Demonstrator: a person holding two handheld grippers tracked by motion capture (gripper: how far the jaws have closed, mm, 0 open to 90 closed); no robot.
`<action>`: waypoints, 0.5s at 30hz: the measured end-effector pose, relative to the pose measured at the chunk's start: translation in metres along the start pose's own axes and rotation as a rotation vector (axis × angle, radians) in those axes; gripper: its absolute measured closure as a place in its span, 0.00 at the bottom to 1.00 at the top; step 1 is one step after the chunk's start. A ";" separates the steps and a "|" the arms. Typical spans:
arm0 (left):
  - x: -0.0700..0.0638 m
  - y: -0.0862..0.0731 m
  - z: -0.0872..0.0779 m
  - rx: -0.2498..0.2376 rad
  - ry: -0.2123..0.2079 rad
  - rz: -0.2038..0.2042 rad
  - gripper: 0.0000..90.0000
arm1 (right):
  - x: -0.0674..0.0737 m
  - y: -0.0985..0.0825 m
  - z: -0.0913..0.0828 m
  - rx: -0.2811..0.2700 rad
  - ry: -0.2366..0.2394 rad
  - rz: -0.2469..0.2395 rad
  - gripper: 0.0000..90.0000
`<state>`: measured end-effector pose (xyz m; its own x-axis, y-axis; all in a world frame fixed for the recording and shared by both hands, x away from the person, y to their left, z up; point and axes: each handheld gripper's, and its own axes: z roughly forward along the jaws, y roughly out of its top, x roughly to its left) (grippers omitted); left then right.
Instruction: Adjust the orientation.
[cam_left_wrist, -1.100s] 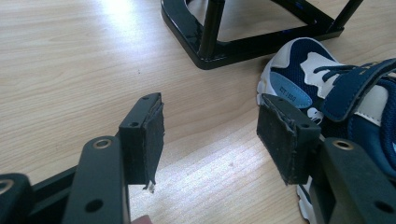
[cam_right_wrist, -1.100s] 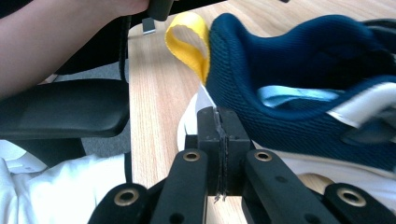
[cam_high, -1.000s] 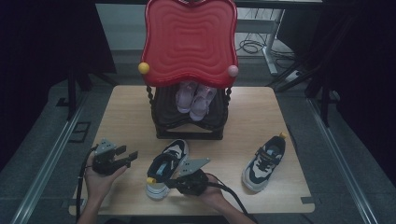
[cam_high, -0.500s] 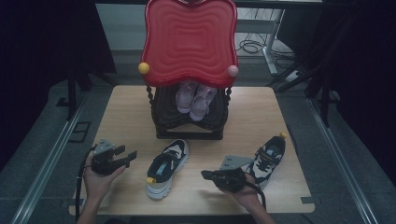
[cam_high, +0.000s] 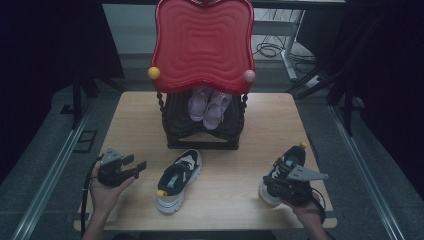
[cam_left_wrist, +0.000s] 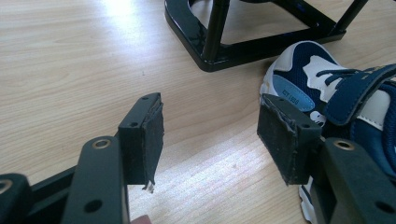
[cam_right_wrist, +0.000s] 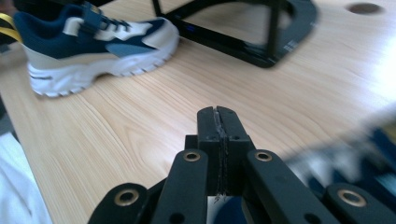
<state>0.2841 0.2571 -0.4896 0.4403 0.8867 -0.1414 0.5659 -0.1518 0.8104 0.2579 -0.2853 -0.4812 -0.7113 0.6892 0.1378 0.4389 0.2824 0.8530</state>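
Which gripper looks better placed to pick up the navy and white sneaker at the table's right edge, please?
Probably the right gripper: it hovers directly over that navy and white sneaker, though shut. The left gripper is open but far across the wooden table.

We see a pale wood-grain table (cam_high: 135, 115) with a soft sheen, a glossy black rack (cam_left_wrist: 219, 51), and a glossy red ribbed plastic panel (cam_high: 202, 42). The sneaker (cam_right_wrist: 93, 42) pairs matt navy cloth with a rough white rubber sole. Matt black left gripper (cam_left_wrist: 210, 135) pads (cam_left_wrist: 154, 135) look worn and frayed.
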 end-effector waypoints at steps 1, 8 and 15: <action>0.000 0.000 0.000 -0.001 0.001 -0.001 0.46 | -0.005 -0.006 -0.009 -0.002 -0.018 0.008 0.98; 0.000 0.000 0.000 0.000 0.002 -0.002 0.46 | -0.028 -0.043 -0.045 0.015 -0.075 0.081 0.98; 0.000 0.001 0.000 0.000 0.002 0.000 0.46 | -0.031 -0.058 -0.043 0.069 -0.031 0.077 0.98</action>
<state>0.2844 0.2567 -0.4892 0.4387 0.8876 -0.1407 0.5660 -0.1512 0.8104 0.2312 -0.3514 -0.5132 -0.6573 0.7307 0.1847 0.5288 0.2724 0.8039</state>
